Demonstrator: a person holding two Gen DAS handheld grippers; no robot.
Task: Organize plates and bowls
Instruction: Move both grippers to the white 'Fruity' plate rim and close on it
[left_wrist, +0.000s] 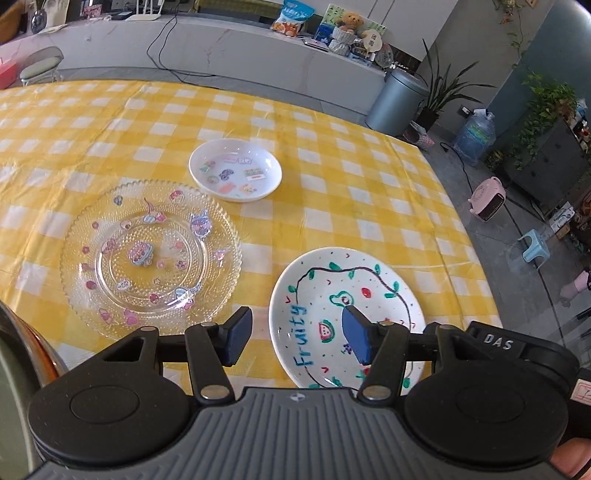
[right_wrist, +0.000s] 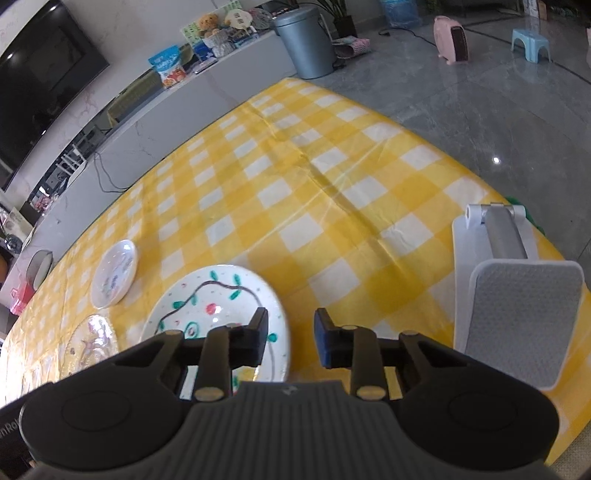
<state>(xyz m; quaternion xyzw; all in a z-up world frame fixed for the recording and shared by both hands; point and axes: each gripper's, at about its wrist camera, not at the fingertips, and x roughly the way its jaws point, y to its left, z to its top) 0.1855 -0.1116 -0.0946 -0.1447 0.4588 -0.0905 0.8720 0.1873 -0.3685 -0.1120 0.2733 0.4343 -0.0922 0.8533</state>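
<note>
Three dishes sit apart on the yellow-checked table (left_wrist: 332, 177): a clear glass plate (left_wrist: 151, 254) with stickers, a small white sticker dish (left_wrist: 235, 170) beyond it, and the hand-painted "Fruity" plate (left_wrist: 345, 314) nearest the right-hand table edge.

The left gripper (left_wrist: 295, 338) hangs over the near-left rim of the Fruity plate with its jaws spread wide, one pad over bare cloth between the two plates and the other over the painted face; nothing is pinched. The right gripper (right_wrist: 290, 338) has its jaws partly spread and empty, straddling the plate's right rim, one finger over the plate and the other outside it over the cloth.

The main risk, as I judge it, is both grippers going for one shallow ceramic plate at once. A glazed rim gives little purchase, and an uneven lift could tip it or let it slip back onto the table. It lies fairly near the table edge too (the floor below looks like hard stone), so a sideways shove instead of a clean pinch could be costly. The glass plate lies just beside the left jaws and could get knocked, and stacking ceramic on its beaded surface carelessly might chip it. The grey stand (right_wrist: 517, 295) on the right limits room there.
</note>
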